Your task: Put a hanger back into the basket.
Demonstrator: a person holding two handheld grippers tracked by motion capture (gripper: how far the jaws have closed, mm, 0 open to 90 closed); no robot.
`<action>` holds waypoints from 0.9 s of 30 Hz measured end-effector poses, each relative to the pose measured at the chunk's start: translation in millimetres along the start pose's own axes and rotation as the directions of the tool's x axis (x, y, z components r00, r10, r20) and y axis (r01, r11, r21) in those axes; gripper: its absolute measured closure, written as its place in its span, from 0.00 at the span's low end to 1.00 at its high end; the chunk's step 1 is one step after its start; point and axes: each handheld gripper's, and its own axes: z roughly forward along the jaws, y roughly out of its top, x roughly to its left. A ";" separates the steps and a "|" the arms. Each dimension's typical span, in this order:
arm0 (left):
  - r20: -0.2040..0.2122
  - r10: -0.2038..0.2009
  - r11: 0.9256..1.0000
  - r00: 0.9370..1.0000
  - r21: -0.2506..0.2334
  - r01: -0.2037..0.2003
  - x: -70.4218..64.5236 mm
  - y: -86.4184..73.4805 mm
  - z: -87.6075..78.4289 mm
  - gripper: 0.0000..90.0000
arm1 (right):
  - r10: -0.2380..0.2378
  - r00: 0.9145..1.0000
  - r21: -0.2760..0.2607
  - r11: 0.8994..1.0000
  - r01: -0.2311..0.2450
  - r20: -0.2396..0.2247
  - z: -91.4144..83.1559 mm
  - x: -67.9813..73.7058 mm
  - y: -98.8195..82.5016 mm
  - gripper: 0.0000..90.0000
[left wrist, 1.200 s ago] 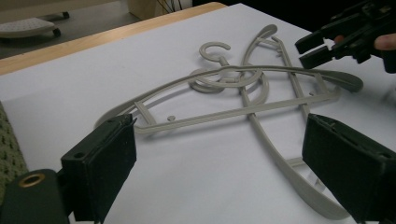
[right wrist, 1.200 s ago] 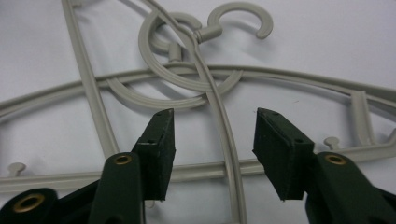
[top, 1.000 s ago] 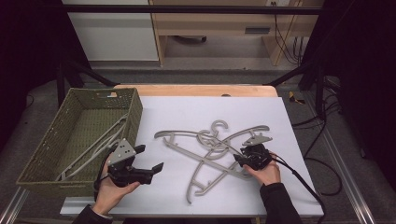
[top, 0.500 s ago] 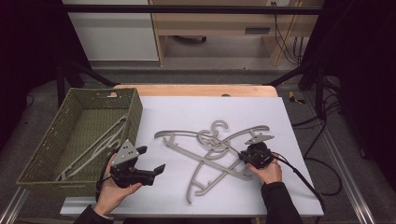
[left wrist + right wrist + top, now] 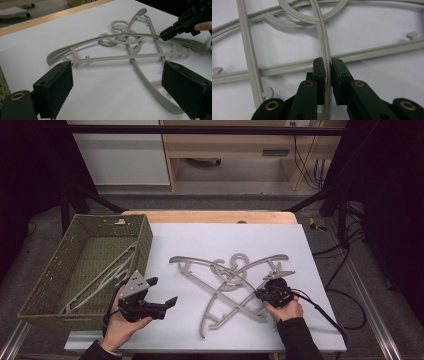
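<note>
Dark room all round. Beyond the white table (image 5: 210, 237), at twelve o'clock, a pale wooden bench (image 5: 225, 142) stands beside a white cabinet (image 5: 120, 155); black cables (image 5: 305, 157) trail over grey floor (image 5: 225, 200) at two o'clock.

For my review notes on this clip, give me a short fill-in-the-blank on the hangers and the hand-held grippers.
1. The right hand-held gripper is shut on a grey ____.
2. The left hand-held gripper has its jaws ____, holding nothing.
3. The green basket on the table's left holds ____ grey hanger(s).
Missing words: hanger; open; one
</note>
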 end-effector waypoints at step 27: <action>0.022 0.007 1.000 1.000 0.005 -0.007 -6.3 -0.8 2.3 0.11 | -0.107 0.994 -0.090 0.990 0.105 -0.027 -3.4 13.4 9.7 0.57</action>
